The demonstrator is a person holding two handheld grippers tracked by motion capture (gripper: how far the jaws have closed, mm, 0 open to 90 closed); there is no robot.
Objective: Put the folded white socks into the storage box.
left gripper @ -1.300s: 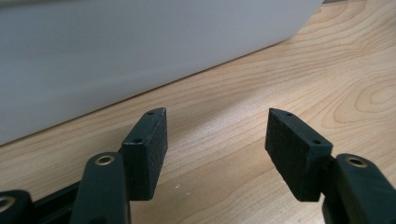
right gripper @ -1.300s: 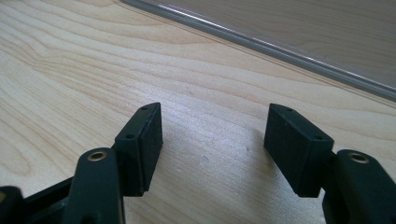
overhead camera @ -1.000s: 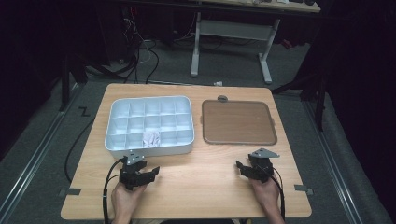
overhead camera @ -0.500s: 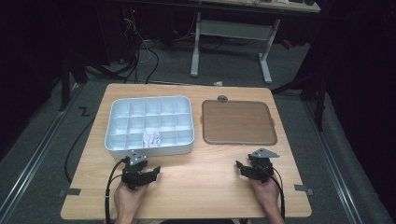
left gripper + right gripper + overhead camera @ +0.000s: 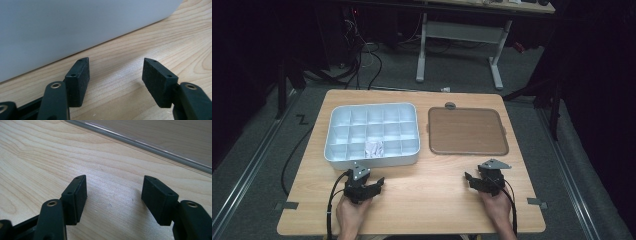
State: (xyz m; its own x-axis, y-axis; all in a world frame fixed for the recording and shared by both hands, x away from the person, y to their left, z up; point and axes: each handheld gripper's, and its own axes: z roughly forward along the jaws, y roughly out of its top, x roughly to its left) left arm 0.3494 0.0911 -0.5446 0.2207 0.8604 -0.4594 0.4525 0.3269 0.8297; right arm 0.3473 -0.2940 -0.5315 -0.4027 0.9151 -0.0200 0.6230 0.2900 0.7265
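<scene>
Left gripper [image 5: 373,185]: we hold it wide open, empty.
Right gripper [image 5: 473,179]: likewise.
Progress: nothing started; compartment box [image 5: 337,152] just ahead.

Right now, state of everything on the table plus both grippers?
Left gripper: open, empty, resting low just in front of the organizer wall.
Right gripper: open, empty, near the lid's front edge.
Organizer: lid off, compartments bare except one.
White item: lying in a front-row compartment; too small to identify.
Lid: flat on the table, right of the organizer, apart from it.
</scene>
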